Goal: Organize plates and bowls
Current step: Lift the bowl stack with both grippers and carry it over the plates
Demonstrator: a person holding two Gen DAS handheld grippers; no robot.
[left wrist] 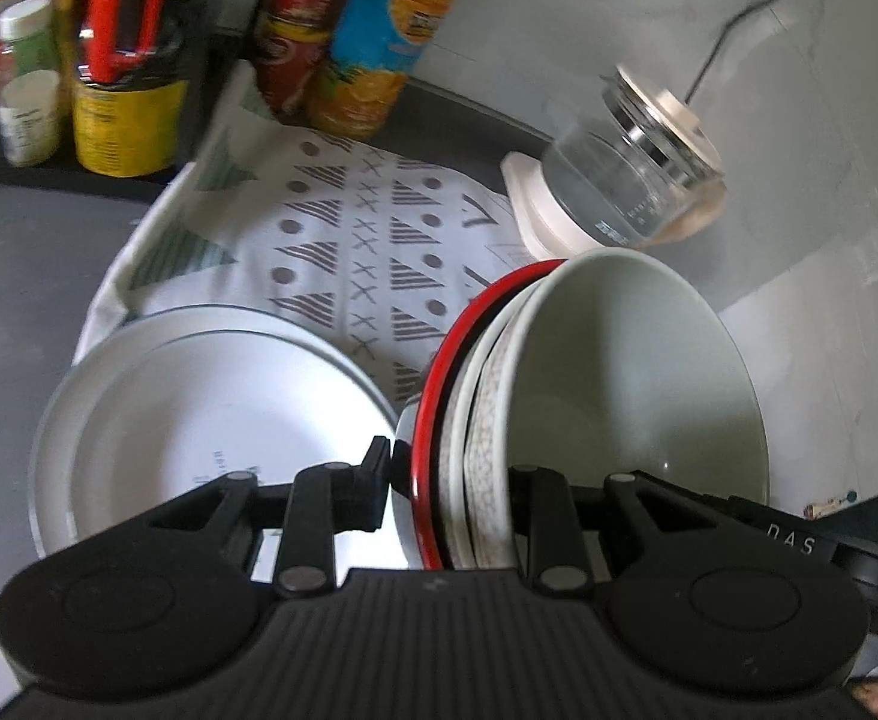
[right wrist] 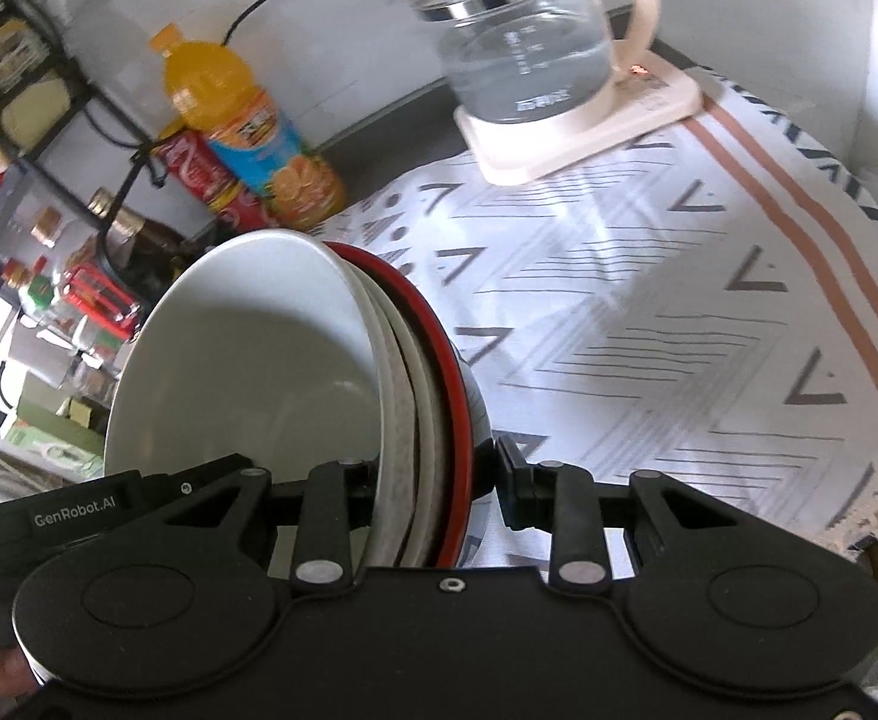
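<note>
Now, through the left wrist camera, I have my left gripper [left wrist: 451, 480] clamped across the near rims of a nested stack of bowls [left wrist: 559, 408]: a pale grey-green glazed bowl on top, speckled white ones under it, a red-rimmed black one outermost; the stack looks raised and tilted off the patterned white cloth [left wrist: 343, 240]. Beside it on the left sits a stack of wide white plates [left wrist: 199, 396], so the gathering looks largely done to my eye, and what is left is setting the bowls down. Open cloth lies beyond the plates; the glass kettle on its cream base [left wrist: 619, 180] and the orange juice bottle [left wrist: 391, 42] hem in the far edge.

Through the right wrist camera, my right gripper [right wrist: 433, 480] pinches the opposite side of the same stack, pads closed on the rims; wide zigzag cloth lies clear to the right, the kettle stands behind, and a crowded metal rack [right wrist: 25, 120] bounds the left.
</note>
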